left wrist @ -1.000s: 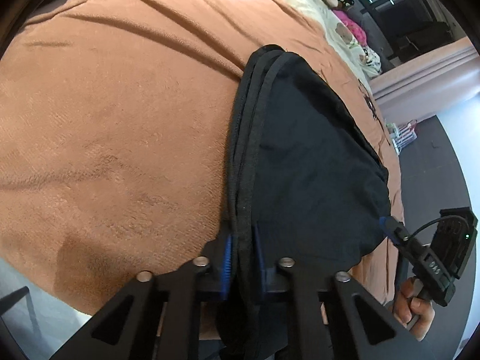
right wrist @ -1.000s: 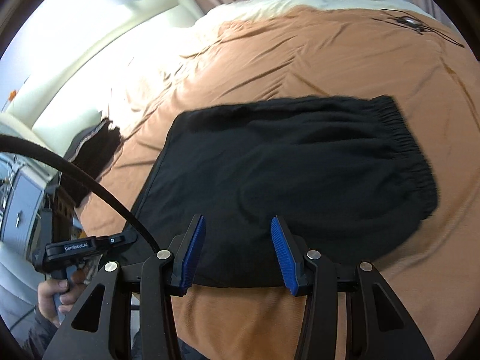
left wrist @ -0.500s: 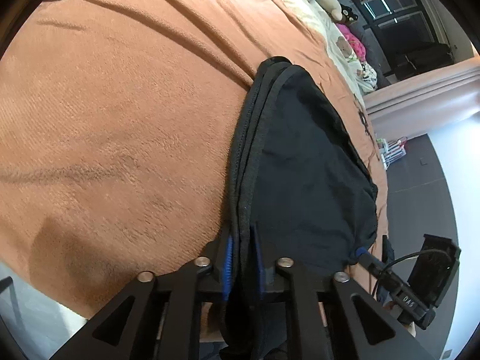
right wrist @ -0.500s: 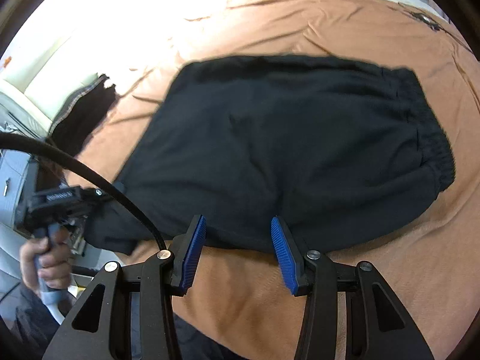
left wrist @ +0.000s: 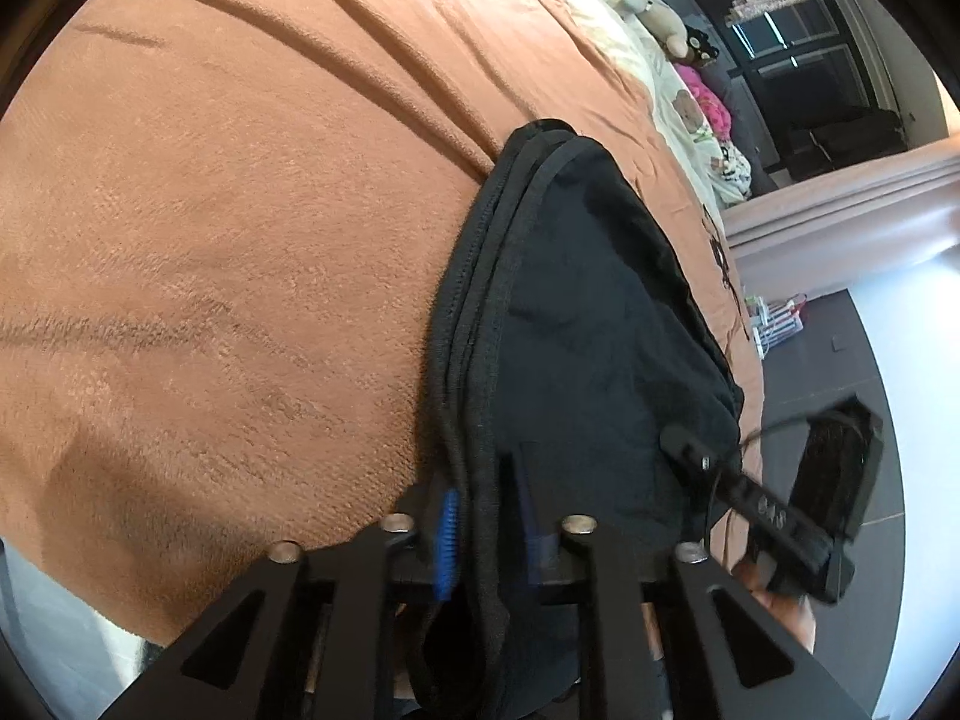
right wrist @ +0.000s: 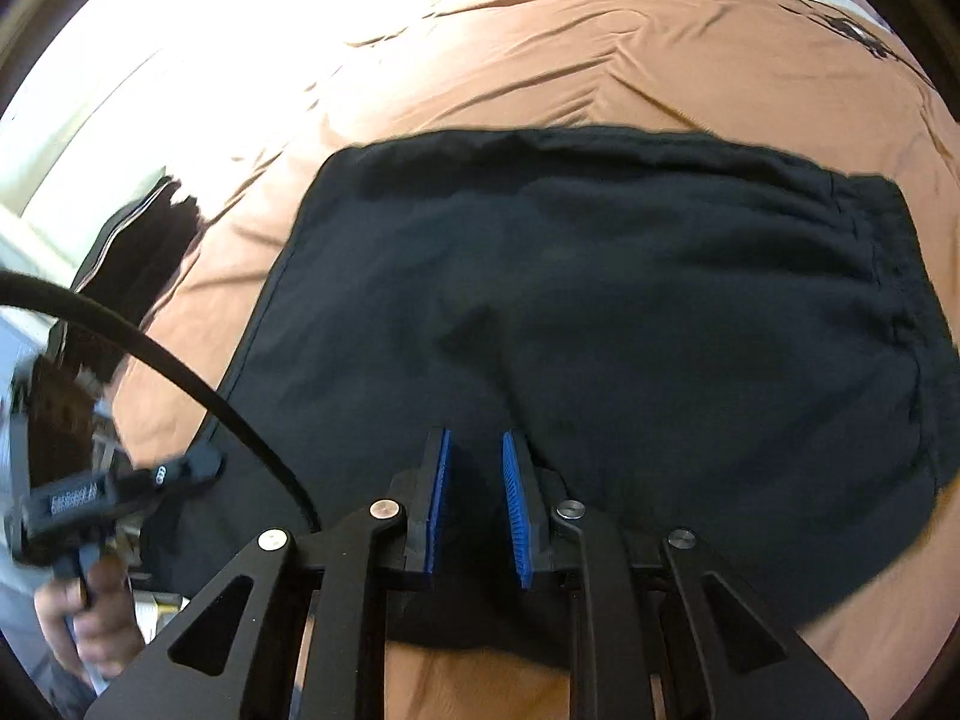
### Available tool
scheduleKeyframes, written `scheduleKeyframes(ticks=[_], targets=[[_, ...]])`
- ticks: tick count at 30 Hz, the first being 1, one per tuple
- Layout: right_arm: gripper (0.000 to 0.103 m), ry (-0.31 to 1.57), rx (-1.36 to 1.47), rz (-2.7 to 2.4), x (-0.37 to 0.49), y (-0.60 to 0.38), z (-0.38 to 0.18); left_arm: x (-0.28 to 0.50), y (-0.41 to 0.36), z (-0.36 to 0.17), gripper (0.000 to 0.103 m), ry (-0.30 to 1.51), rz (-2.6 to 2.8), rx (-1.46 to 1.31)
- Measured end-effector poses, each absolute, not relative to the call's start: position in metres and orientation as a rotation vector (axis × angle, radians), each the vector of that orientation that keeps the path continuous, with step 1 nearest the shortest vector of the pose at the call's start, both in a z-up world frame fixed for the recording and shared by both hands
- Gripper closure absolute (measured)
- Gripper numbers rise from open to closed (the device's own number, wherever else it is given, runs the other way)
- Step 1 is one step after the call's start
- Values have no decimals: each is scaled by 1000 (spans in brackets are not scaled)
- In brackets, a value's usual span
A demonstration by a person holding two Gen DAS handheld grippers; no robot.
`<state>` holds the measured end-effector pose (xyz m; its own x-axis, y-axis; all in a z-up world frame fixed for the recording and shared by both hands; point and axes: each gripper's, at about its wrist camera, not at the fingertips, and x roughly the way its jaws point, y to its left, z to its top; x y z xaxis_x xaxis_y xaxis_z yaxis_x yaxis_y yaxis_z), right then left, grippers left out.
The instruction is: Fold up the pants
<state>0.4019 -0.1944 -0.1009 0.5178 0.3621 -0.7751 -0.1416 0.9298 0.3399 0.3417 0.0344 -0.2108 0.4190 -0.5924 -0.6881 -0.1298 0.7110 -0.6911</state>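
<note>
The left claw (left wrist: pixel 486 525) and the right claw (right wrist: pixel 477 501) are both showing matte black angular arms with triangular cut-outs, round silver screws at the pivots and ribbed blue pads (right wrist: pixel 516 501) lining the fingers. A thick black cable (right wrist: pixel 156 354) is arching off a black pistol-grip handle (right wrist: pixel 90 498) carrying small white lettering.

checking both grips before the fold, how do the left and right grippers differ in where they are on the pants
The left gripper clamps the layered hem edge of the pants; the right gripper sits at the long near edge, its jaws just closing on a pinch of fabric. The left pads are nearly hidden by cloth; the right pads show a narrow gap. Both have blue pads and point down at the brown blanket.
</note>
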Motion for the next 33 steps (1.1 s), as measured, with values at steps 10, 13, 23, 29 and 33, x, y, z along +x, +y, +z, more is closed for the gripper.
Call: scheduleKeyframes(ticks=[10, 13, 23, 29, 33], targets=[[88, 1008, 212, 233, 481, -177, -105, 345, 42, -215, 90, 1125, -307, -808], [88, 1021, 190, 223, 503, -173, -102, 348, 40, -215, 90, 1126, -306, -812], [88, 1039, 140, 187, 553, -164, -103, 345, 41, -217, 89, 1129, -313, -829], [88, 1033, 119, 192, 571, -157, -102, 346, 41, -219, 84, 1128, -315, -838], [88, 1012, 149, 222, 563, -166, -86, 342, 38, -218, 75, 1122, -330, -844]])
